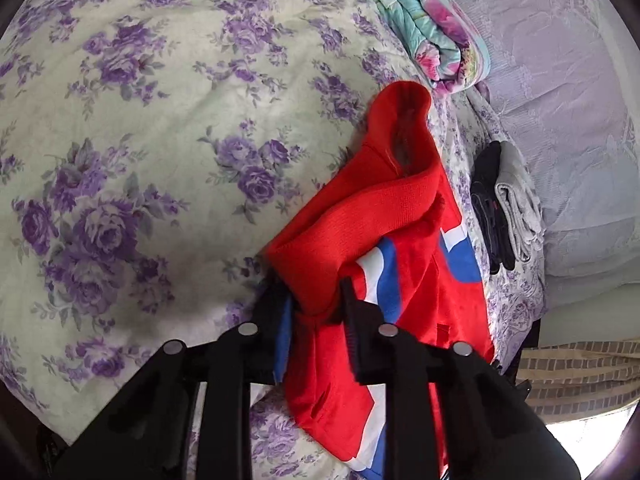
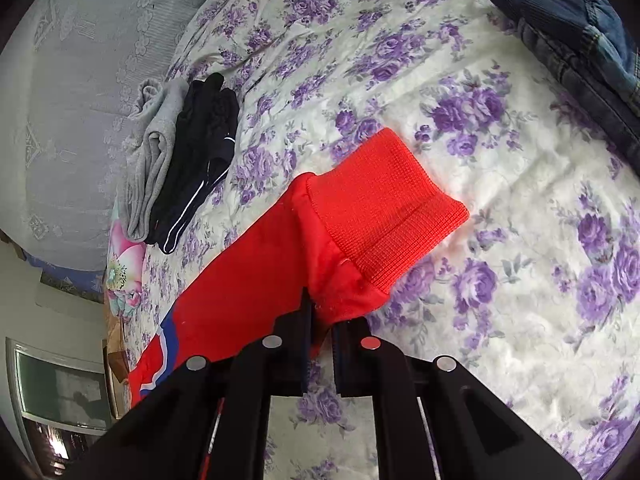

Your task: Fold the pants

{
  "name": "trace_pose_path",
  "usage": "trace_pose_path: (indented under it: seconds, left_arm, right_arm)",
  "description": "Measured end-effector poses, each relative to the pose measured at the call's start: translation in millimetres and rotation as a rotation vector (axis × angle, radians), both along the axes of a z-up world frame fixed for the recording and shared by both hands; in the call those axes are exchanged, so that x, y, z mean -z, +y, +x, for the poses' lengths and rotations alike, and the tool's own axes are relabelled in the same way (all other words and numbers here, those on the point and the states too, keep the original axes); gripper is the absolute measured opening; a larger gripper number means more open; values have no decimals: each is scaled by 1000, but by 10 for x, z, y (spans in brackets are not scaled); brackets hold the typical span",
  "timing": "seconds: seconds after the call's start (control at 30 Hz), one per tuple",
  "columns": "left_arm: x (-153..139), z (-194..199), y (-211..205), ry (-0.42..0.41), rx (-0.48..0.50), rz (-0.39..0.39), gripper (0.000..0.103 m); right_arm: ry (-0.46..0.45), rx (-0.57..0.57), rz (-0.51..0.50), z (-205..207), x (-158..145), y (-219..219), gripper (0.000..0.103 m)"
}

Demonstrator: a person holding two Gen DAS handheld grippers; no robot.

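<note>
On the floral bed sheet (image 1: 120, 128), red pants (image 1: 400, 264) w/ blue-and-white stripes are held at both ends. The left gripper (image 1: 316, 308) is clamped on bunched red fabric at the near edge; the right gripper (image 2: 322, 320) is closed narrow on cloth just below a ribbed cuff (image 2: 384, 208). Judged from this, a fold is mid-way: the garment is lifted and doubled, not yet laid flat. Next, both held ends would need to be lowered together onto bare sheet, edges lined up, w/o dragging wrinkles in.

Seen only via the left wrist: a rolled teal floral quilt (image 1: 436, 32) at far right, and the open tube of a pant leg. Seen only via the right wrist: dark denim clothing (image 2: 580, 44) at far right, and a window at near left. Grey and black folded items (image 2: 184, 160) appear in both views, well apart from the pants.
</note>
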State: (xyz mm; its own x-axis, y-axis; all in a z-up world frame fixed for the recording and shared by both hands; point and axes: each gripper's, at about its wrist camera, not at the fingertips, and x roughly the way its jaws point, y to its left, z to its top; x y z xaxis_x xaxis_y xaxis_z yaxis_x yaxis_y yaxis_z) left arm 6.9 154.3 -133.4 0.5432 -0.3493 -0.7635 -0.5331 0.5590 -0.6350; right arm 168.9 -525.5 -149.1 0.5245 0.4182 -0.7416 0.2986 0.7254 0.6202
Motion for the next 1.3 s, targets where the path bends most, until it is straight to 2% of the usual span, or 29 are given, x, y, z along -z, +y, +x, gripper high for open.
trace_pose_path:
  seconds: [0.13, 0.2, 0.27, 0.3, 0.37, 0.4, 0.43, 0.47, 0.5, 0.57, 0.63, 0.7, 0.83, 0.9, 0.97, 1.07, 1.13, 1.17, 1.2, 1.27, 1.3]
  left_arm:
    - [-209, -297, 133, -28, -84, 38, 17]
    - [-209, -347, 194, -13, -64, 42, 17]
    - [-104, -354, 199, 39, -44, 67, 19]
    - [-34, -371, 197, 61, -47, 60, 26]
    - [41, -447, 216, 44, -95, 13, 28]
    - [31, -461, 225, 40, -110, -9, 33]
    - [5, -481, 232, 41, -111, -13, 43]
    - [-43, -495, 236, 40, -105, 1, 48]
    - [-118, -508, 241, 42, -97, 41, 54]
    - [-263, -546, 272, 38, -84, 124, 55]
    - [-370, -571, 300, 7, -73, 139, 54]
    - [-458, -528, 266, -41, -33, 122, 54]
    - [-530, -214, -142, -68, 167, 141, 54]
    - [-484, -59, -378, -57, 275, 156, 55]
    - [-370, 30, -548, -17, 339, 202, 60]
    - [-77, 60, -575, 69, 356, 216, 63]
    - [72, 22, -508, 74, 346, 174, 63]
    - [91, 15, -477, 66, 350, 160, 62]
    - [88, 6, -459, 66, 356, 148, 62]
    - [40, 2, -420, 73, 361, 128, 62]
    - [-22, 6, -401, 71, 360, 125, 62]
  right_arm:
    - [-1, -10, -9, -86, -35, -9, 8]
    - [6, -22, -21, -90, -22, 12, 8]
    - [24, -26, -35, -80, 29, 38, 8]
    - [32, -20, -34, -80, 61, 42, 9]
    - [38, -4, -9, -84, 92, 21, 12]
    - [40, 0, 5, -92, 84, 9, 18]
    - [38, 2, 11, -110, 51, -2, 23]
    - [27, 2, -3, -143, -12, -12, 31]
    - [17, -5, -31, -185, -86, -15, 35]
    - [-7, -42, -92, -298, -236, -14, 35]
    - [-28, -63, -135, -478, -358, -28, 36]
    - [-37, -78, -133, -693, -433, -35, 36]
    - [-63, -136, -114, -1202, -598, 110, 36]
    - [-58, -184, -88, -1457, -629, 243, 36]
    - [-33, -236, -73, -1691, -600, 383, 36]
    - [36, -290, -86, -1984, -410, 518, 39]
    - [127, -225, -132, -2094, -173, 432, 40]
    - [147, -187, -130, -2128, -81, 351, 23]
    - [146, -155, -115, -2161, -51, 279, 10]
    - [142, -120, -73, -2188, -95, 217, 13]
    - [134, -125, -89, -2177, -161, 237, 17]
